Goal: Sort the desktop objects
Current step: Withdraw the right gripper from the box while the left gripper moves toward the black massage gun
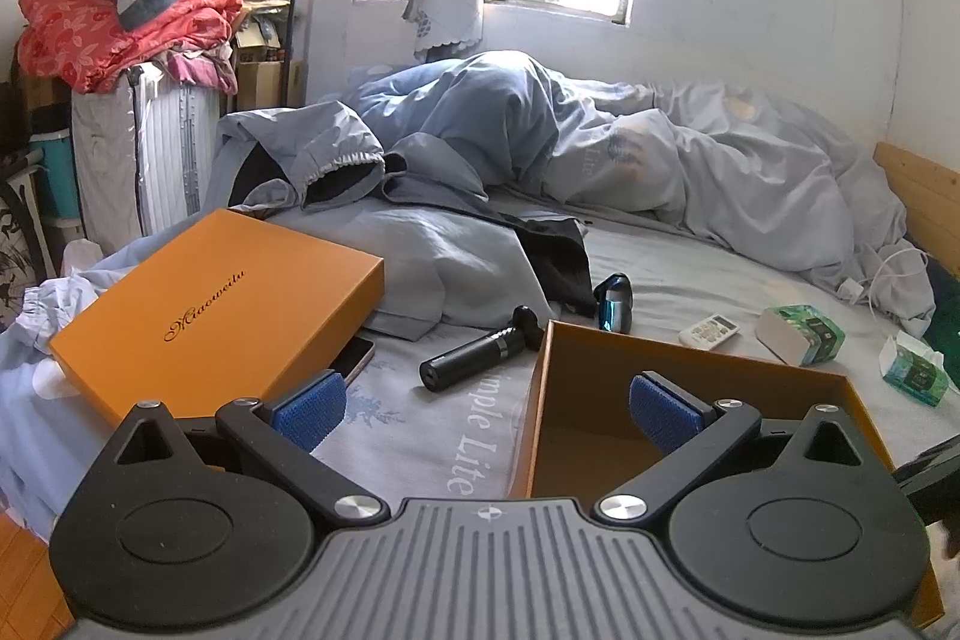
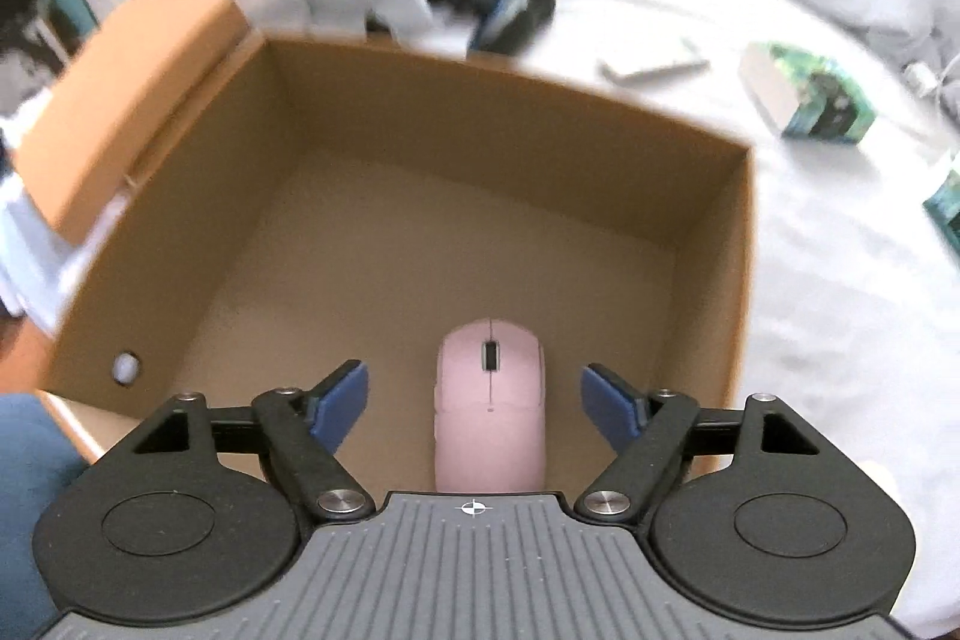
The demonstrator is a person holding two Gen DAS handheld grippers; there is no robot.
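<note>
In the right wrist view a pink mouse point(image 2: 491, 400) lies on the floor of an open orange box point(image 2: 480, 112). My right gripper point(image 2: 474, 382) hangs over it, open, with a clear gap between each blue pad and the mouse. In the left wrist view my left gripper point(image 1: 486, 394) is open and empty above the bed, its right finger over the box's point(image 1: 690, 364) near corner. The orange lid point(image 1: 222, 304) lies to the left, resting on a phone point(image 1: 354, 358). A black cylindrical device point(image 1: 480, 349), a blue-black gadget point(image 1: 613, 301) and a white remote point(image 1: 709, 330) lie on the sheet.
Two green tissue packs point(image 1: 801, 334) point(image 1: 915, 370) lie on the right of the bed. Rumpled blue bedding point(image 1: 540, 148) and clothes fill the far side. A white cable point(image 1: 882, 274) trails near the wooden bed frame point(image 1: 924, 196). A suitcase point(image 1: 150, 154) piled with quilts stands on the left.
</note>
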